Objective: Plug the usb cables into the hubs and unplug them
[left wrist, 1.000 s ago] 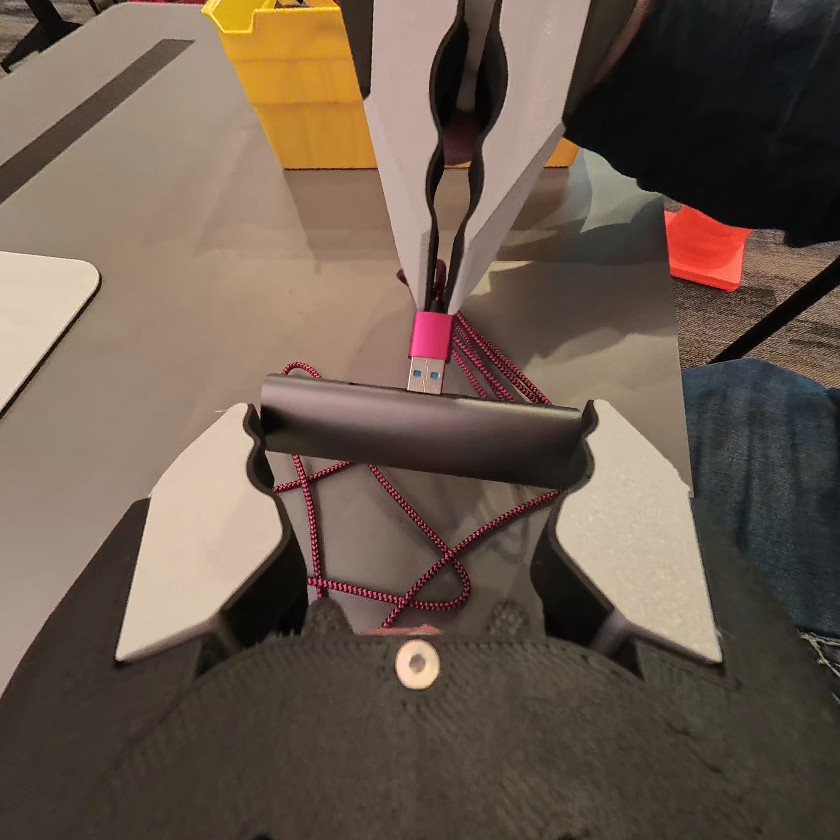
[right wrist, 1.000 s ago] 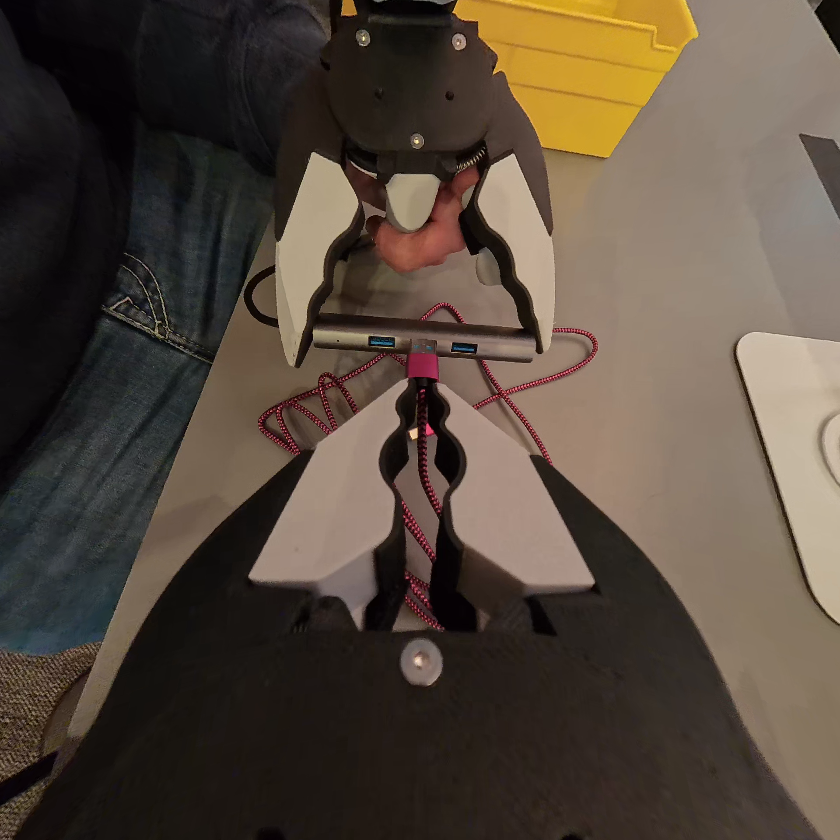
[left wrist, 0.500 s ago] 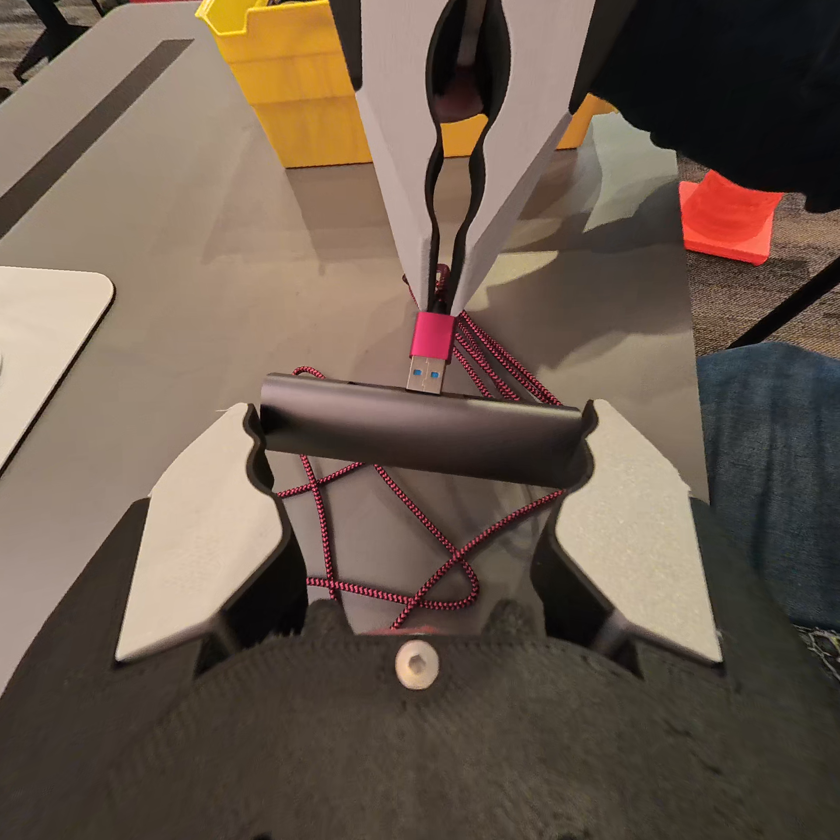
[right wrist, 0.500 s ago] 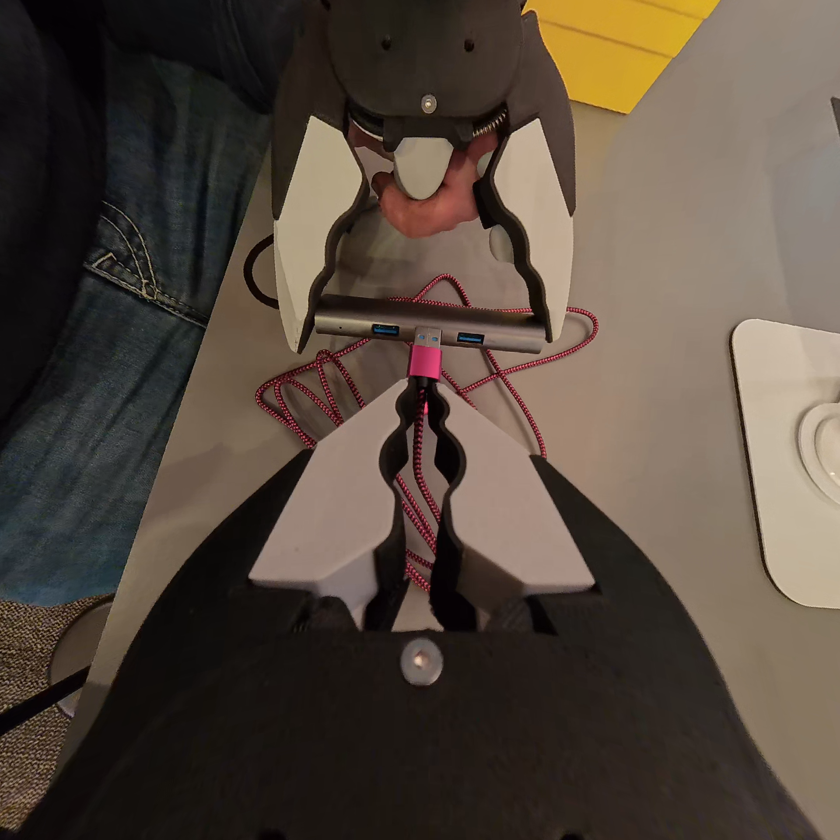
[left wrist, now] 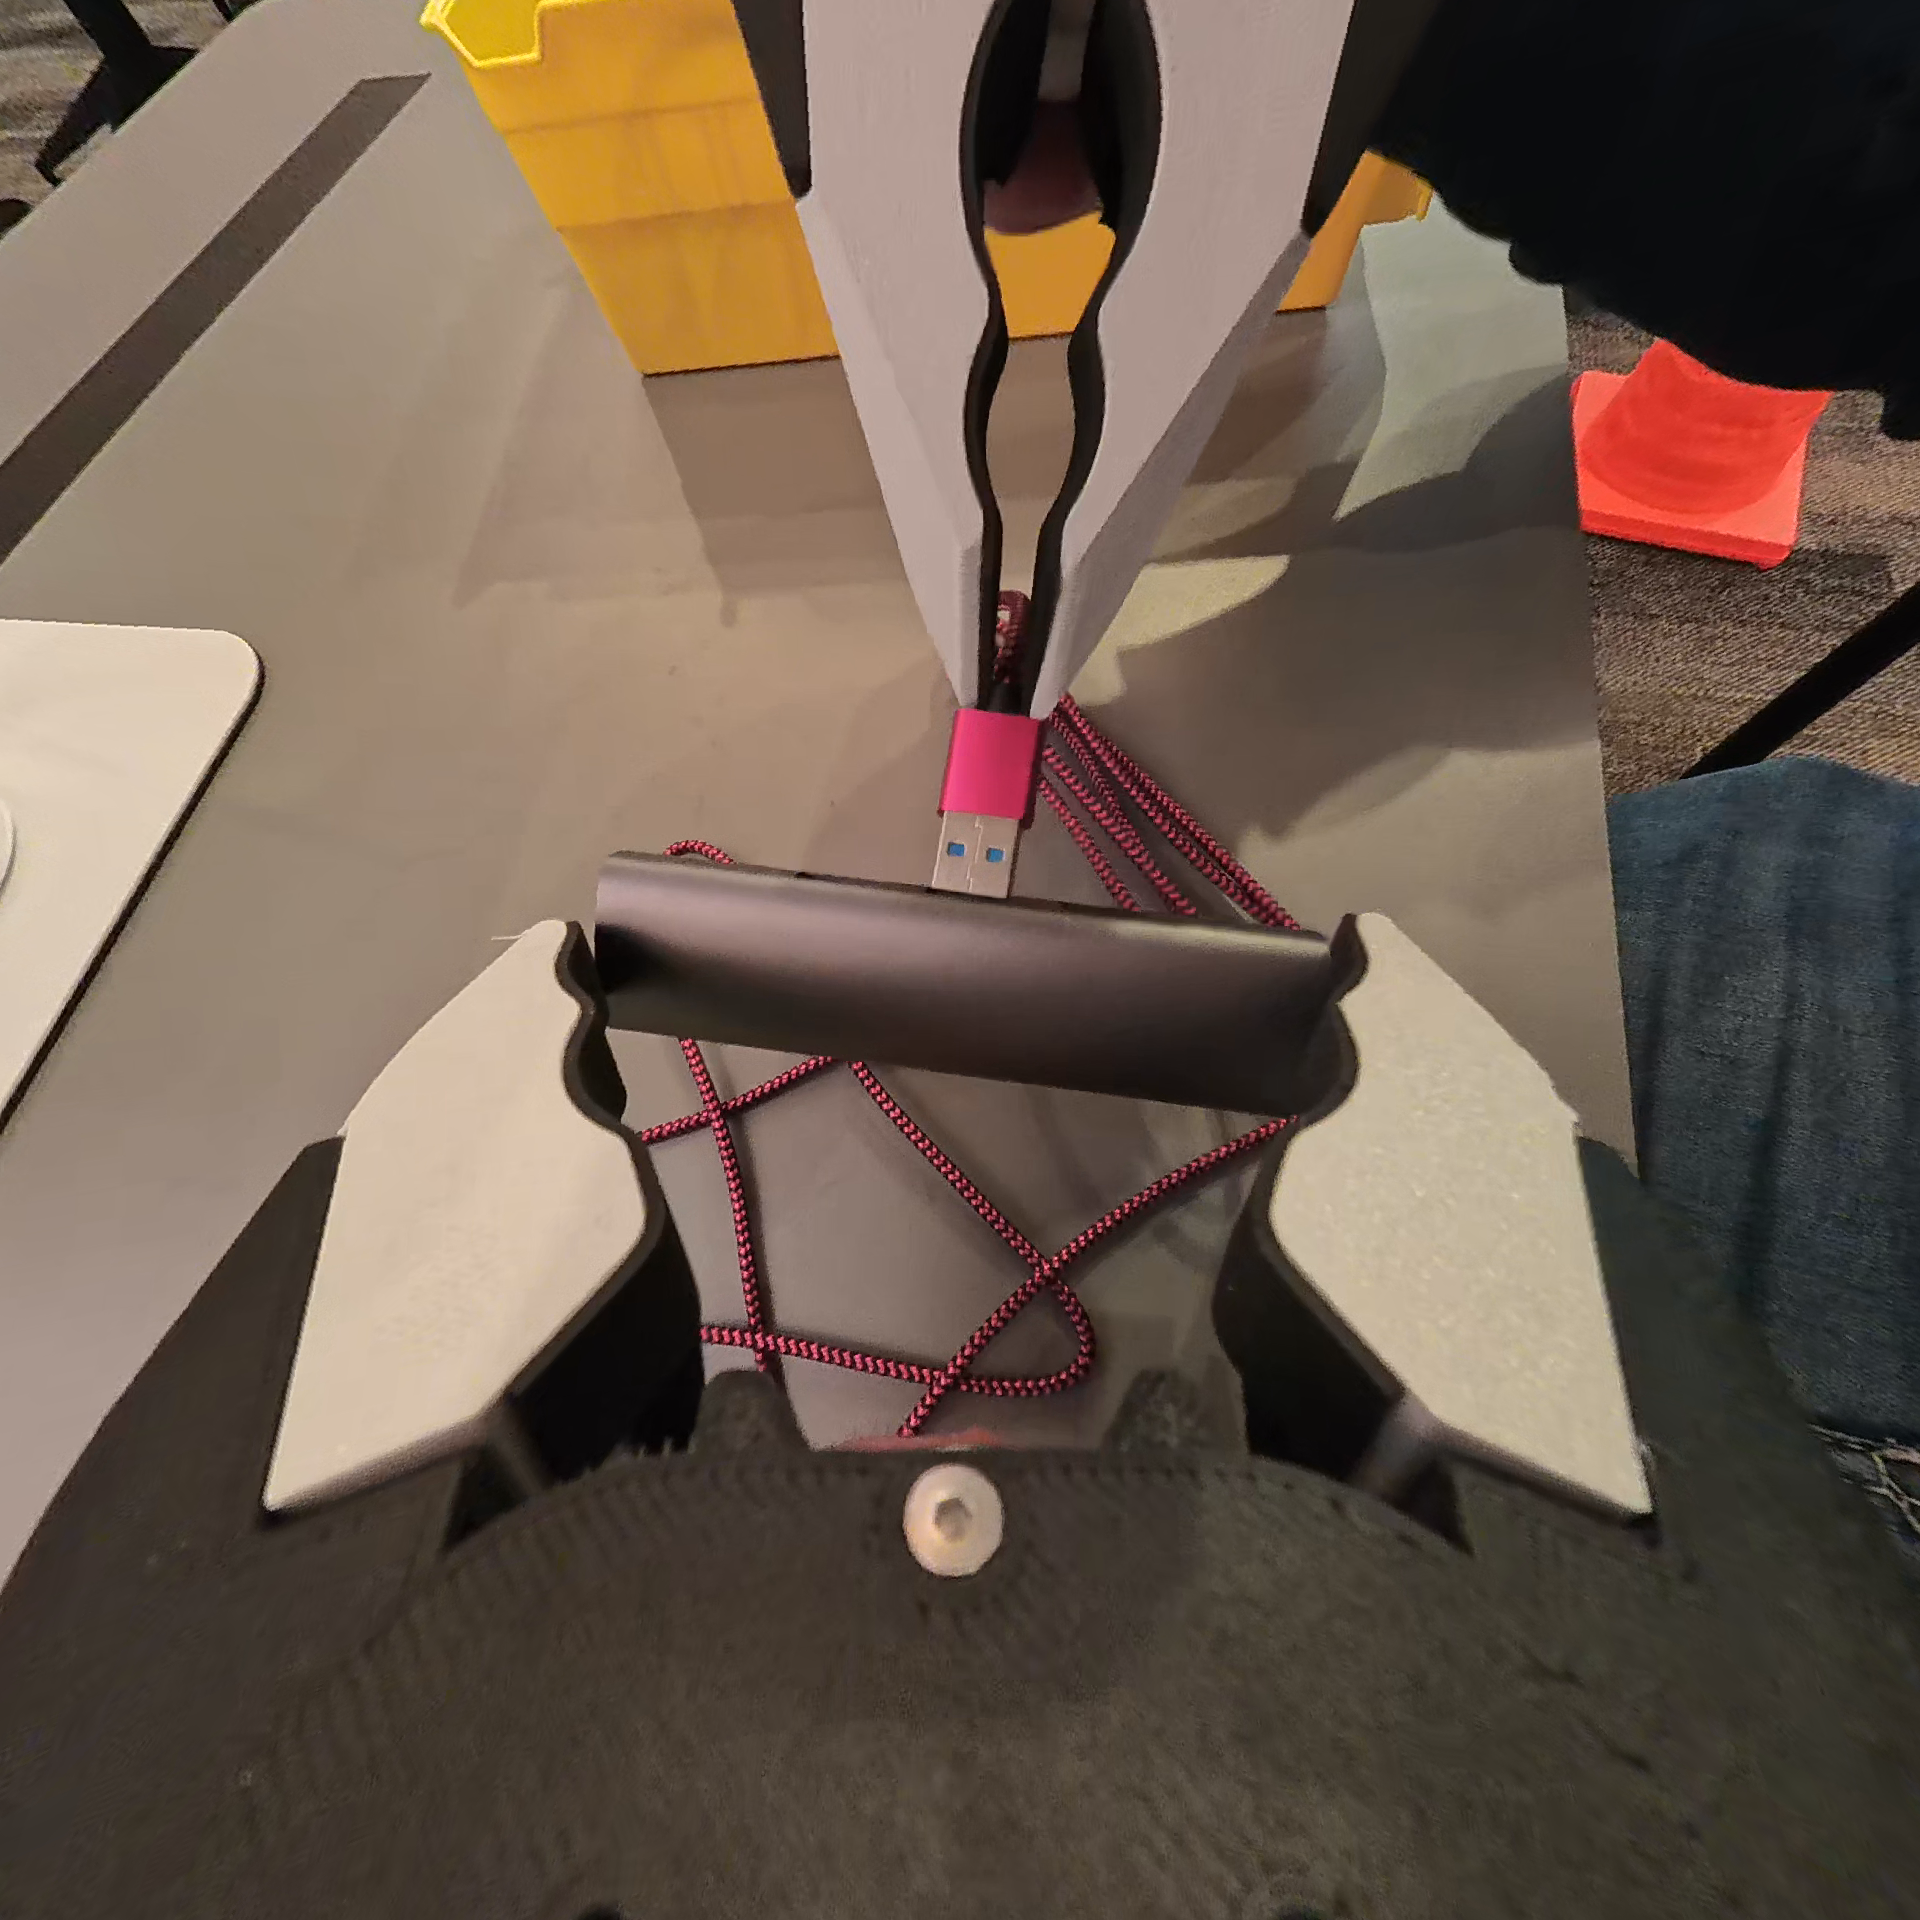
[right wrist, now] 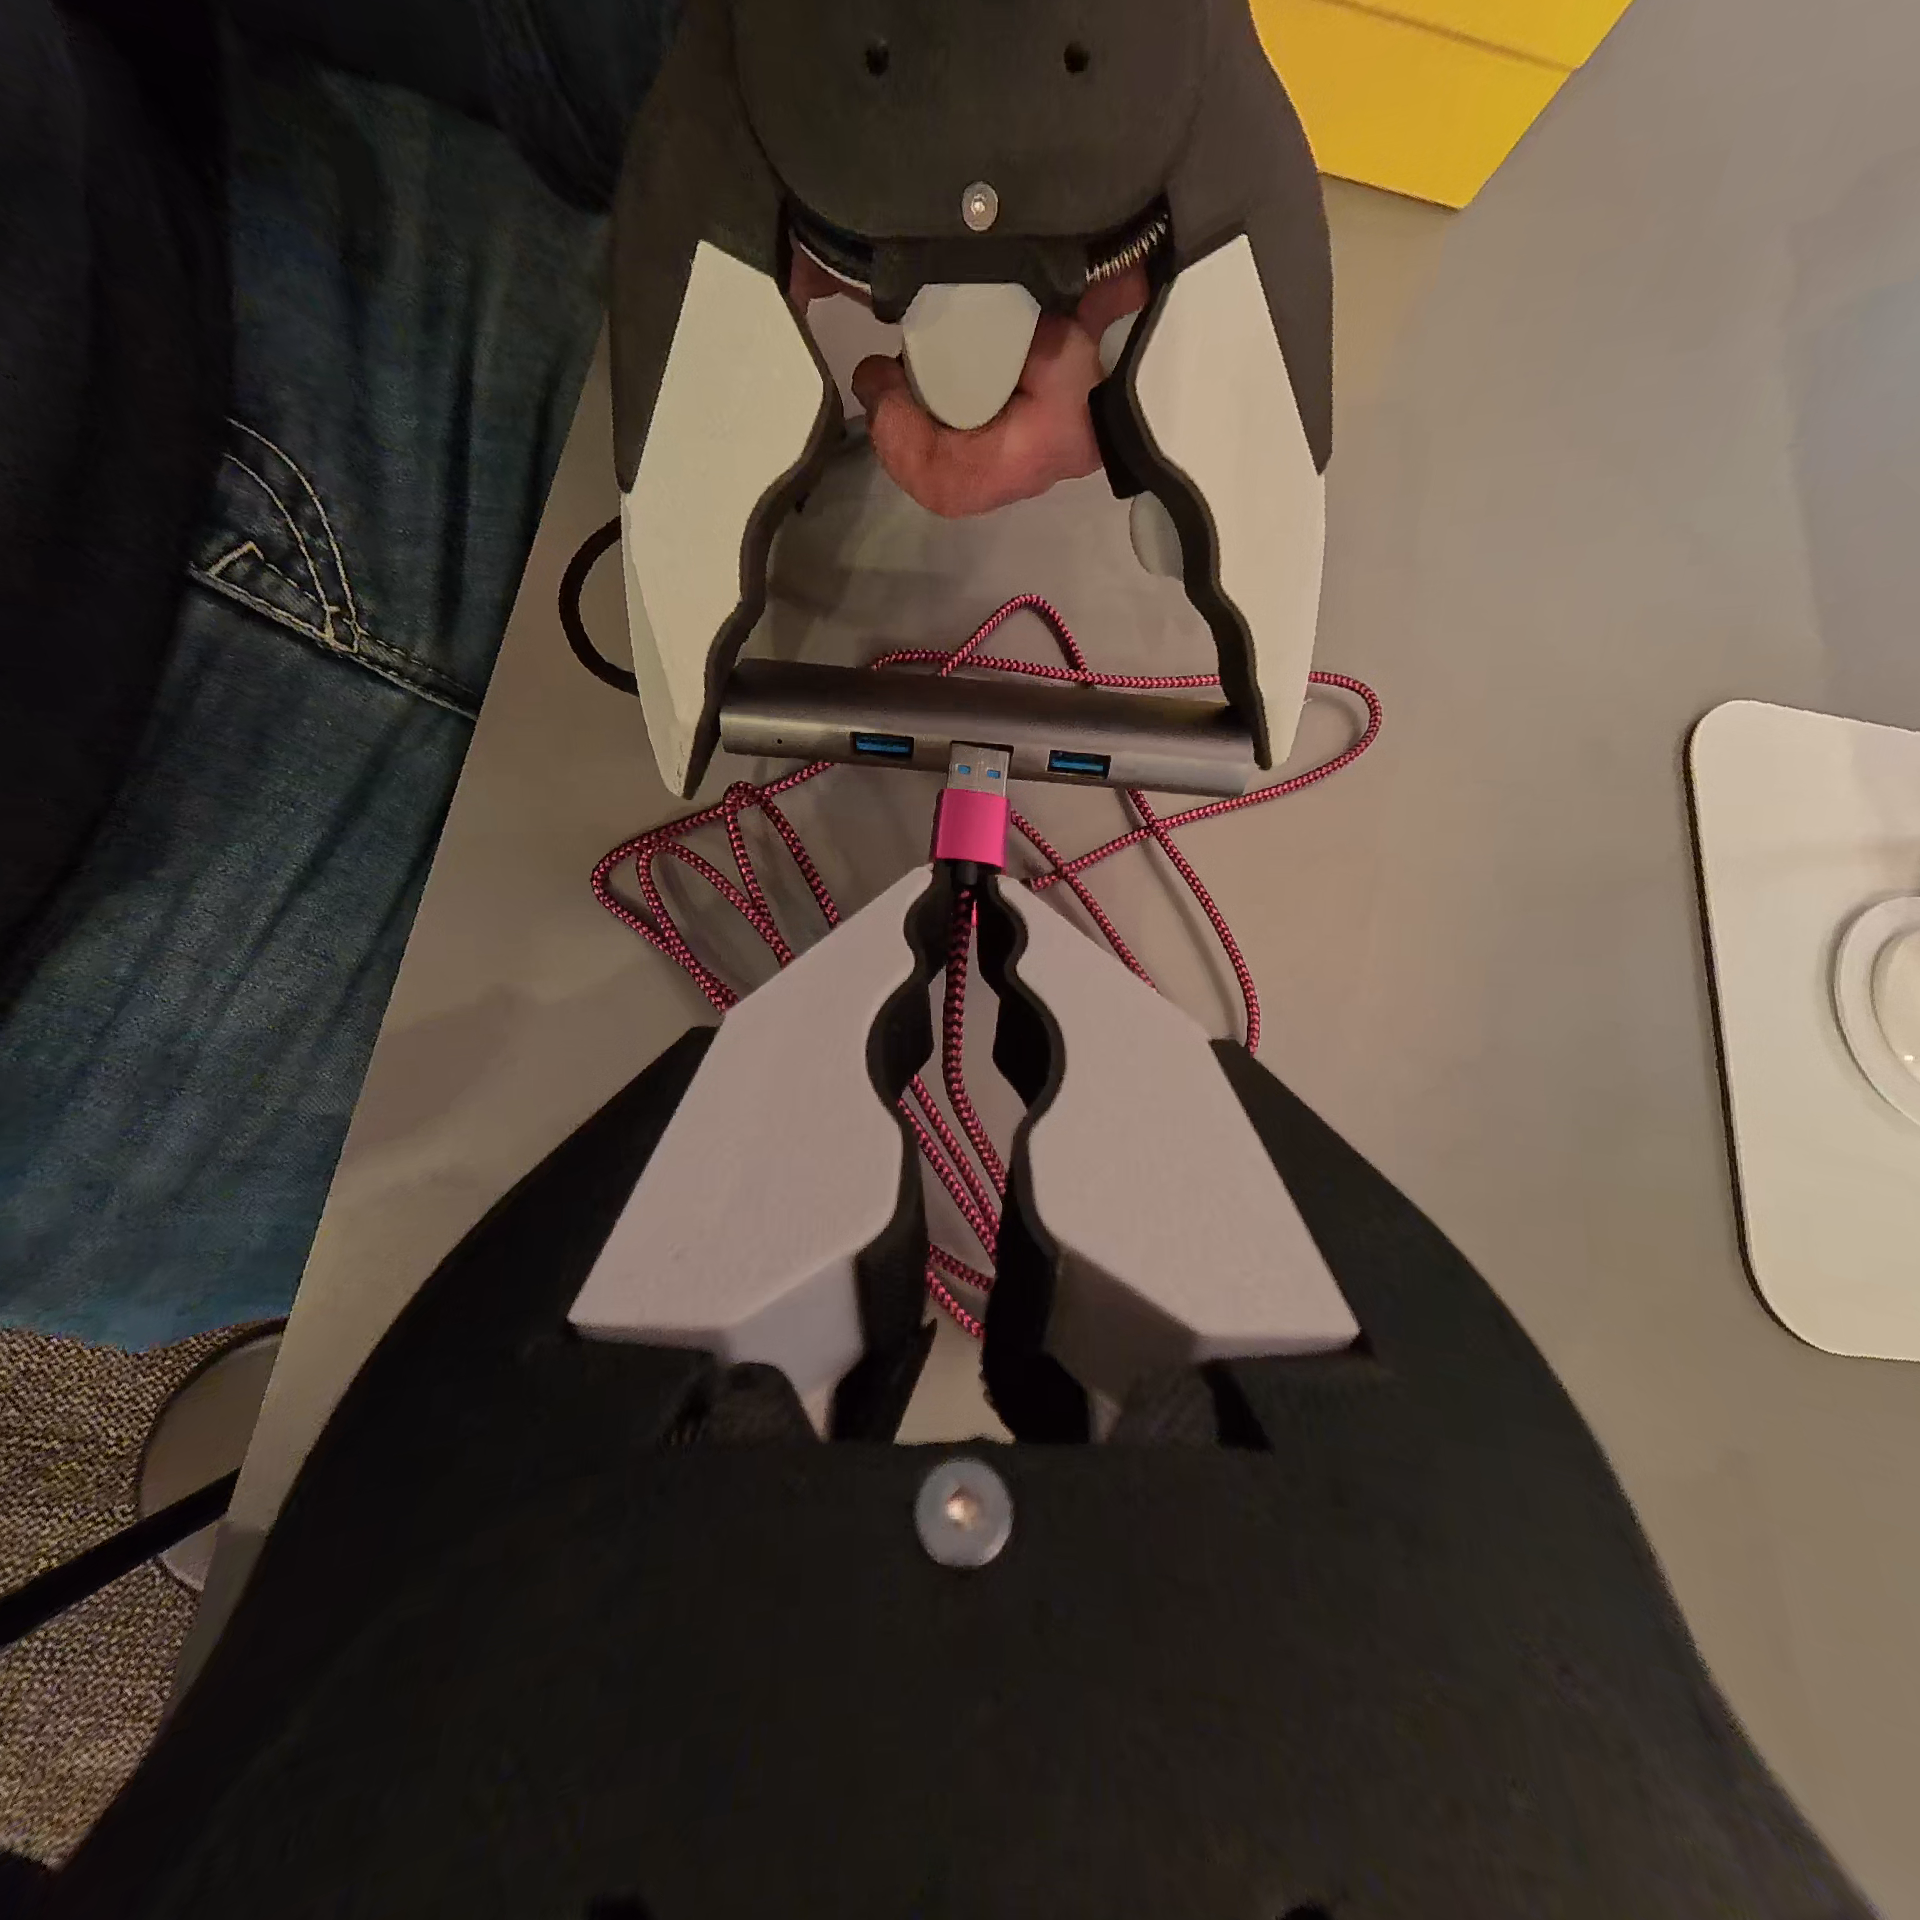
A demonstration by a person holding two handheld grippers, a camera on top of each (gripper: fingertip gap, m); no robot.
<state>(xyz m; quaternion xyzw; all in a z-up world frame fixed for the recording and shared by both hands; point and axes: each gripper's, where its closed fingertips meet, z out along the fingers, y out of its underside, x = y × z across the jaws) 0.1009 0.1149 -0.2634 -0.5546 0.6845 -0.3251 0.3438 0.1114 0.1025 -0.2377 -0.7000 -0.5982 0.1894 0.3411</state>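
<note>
Clearly a plug step is in hand: the left gripper (left wrist: 961,997), jaws clamped on the hub (right wrist: 987,727) ends, holds it above the surface (left wrist: 436,582), while the right gripper (right wrist: 961,883) pinches the pink USB plug (right wrist: 971,821) (tip at the middle port). Whether entering or leaving is unclear; next calls for a straight, square motion.

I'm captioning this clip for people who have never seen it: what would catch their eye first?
Probably the bright magenta USB plug, pinched at its cable end by the right tongs, with its silver tip at the middle port of the slim dark grey metal hub. The left tongs clamp that hub by its two ends above a tangle of magenta braided cable on the grey table.
</note>
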